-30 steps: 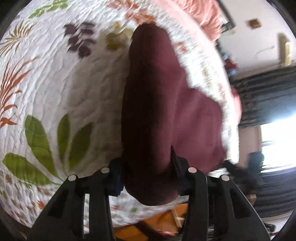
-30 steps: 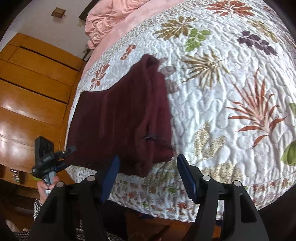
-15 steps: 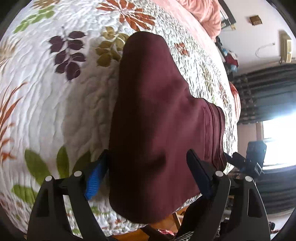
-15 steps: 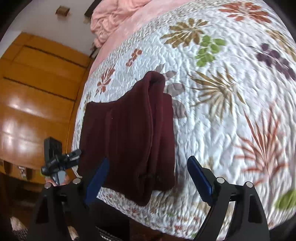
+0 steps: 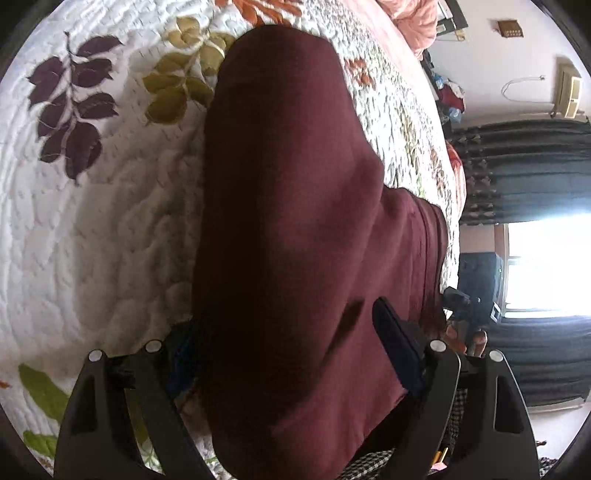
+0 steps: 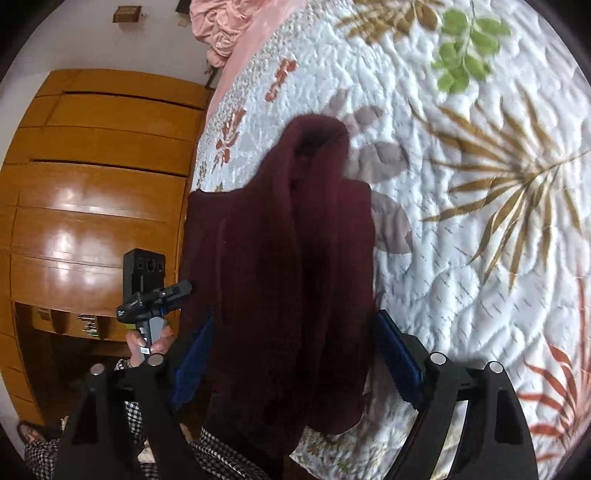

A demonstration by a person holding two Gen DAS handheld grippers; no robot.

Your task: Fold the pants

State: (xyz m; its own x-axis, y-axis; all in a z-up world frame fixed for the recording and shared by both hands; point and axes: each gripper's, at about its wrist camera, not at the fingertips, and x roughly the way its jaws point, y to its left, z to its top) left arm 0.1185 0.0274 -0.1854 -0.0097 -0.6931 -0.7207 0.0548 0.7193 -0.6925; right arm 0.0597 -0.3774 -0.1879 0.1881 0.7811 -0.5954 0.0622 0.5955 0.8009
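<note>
The dark maroon pants [image 5: 295, 229] lie folded lengthwise on the floral quilted bedspread [image 5: 92, 221], one end hanging over the near bed edge. They also show in the right wrist view [image 6: 295, 266]. My left gripper [image 5: 288, 354] is open, its blue-padded jaws standing on either side of the near end of the pants. My right gripper [image 6: 295, 350] is open too, its jaws straddling the other near part of the pants. The cloth hides part of each left pad.
A wooden wardrobe [image 6: 96, 192] stands to the left of the bed. Pink bedding [image 6: 229, 29] lies at the head. Dark curtains and a bright window [image 5: 535, 258] are on the right. The other gripper's handle and hand [image 6: 147, 306] show beside the pants.
The left gripper was shut on the pants a second ago and has opened. Both grippers have moved forward, so the pants now lie between each pair of open jaws.
</note>
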